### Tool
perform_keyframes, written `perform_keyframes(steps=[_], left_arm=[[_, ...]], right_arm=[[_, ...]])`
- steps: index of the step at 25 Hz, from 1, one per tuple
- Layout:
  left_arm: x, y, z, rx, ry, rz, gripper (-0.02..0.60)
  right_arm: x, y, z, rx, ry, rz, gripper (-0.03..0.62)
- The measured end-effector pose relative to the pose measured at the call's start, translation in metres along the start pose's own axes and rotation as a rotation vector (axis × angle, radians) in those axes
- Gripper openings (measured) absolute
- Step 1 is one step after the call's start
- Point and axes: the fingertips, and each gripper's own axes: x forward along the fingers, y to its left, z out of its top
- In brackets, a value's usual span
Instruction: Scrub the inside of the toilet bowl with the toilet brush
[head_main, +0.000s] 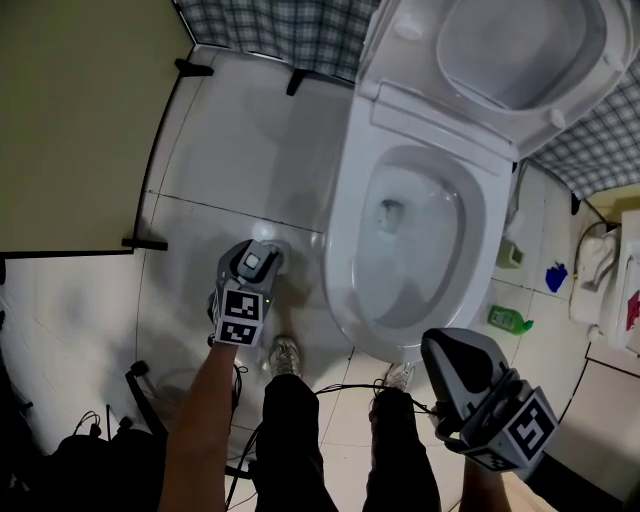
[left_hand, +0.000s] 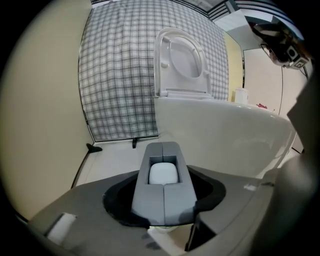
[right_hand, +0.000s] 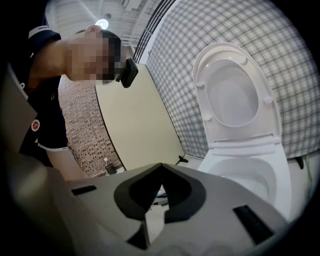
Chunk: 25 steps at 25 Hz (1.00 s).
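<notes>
The left claw (left_hand: 164, 148) has its two grey jaws standing together, their front edges meeting along one seam. In the pocket between them sits a white rounded knob. It looks like the top of the toilet brush (left_hand: 163, 174) handle, though the rest of the brush is hidden under the claw, so that reading is not certain. The jaws are closed snugly around it.

In the head view this claw points down at the floor tiles just left of the toilet bowl (head_main: 345, 250), beside its outer wall and not over the opening. A pale round shape shows on the floor right at the jaw tips (too washed out to name). So the brush is outside the bowl, low at its left flank, pinched at its upper end.

The right claw (head_main: 447, 352) hangs near the front rim of the bowl, on the right side. In the right gripper view its dark jaws meet at the tips with nothing between them; only floor shows through the narrow wedge below the tips.

The seat and lid (head_main: 520, 60) stand raised against the checked wall (head_main: 290, 30). The bowl is open, with a little water at the bottom. The person's shoes (head_main: 285, 355) rest on the tiles before the bowl, and a green bottle (head_main: 510, 320) lies to its right.
</notes>
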Motion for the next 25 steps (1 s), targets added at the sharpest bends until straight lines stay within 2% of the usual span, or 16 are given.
perform_keyframes(steps=[6, 13, 19, 25], left_arm=[[-0.017, -0.007, 0.021, 0.046, -0.013, -0.029, 0.213], [-0.068, -0.011, 0.076, 0.073, -0.004, -0.061, 0.213], [-0.125, 0.0, 0.169, 0.094, -0.042, -0.078, 0.213], [-0.188, 0.001, 0.259, 0.11, -0.054, -0.067, 0.213]], right_arm=[[-0.006, 0.004, 0.009, 0.0, -0.019, 0.0, 0.0], [-0.031, 0.016, 0.033, -0.037, -0.043, 0.012, 0.0], [-0.056, 0.03, 0.07, -0.032, -0.109, 0.002, 0.0], [-0.084, 0.048, 0.118, -0.027, -0.134, 0.003, 0.0]])
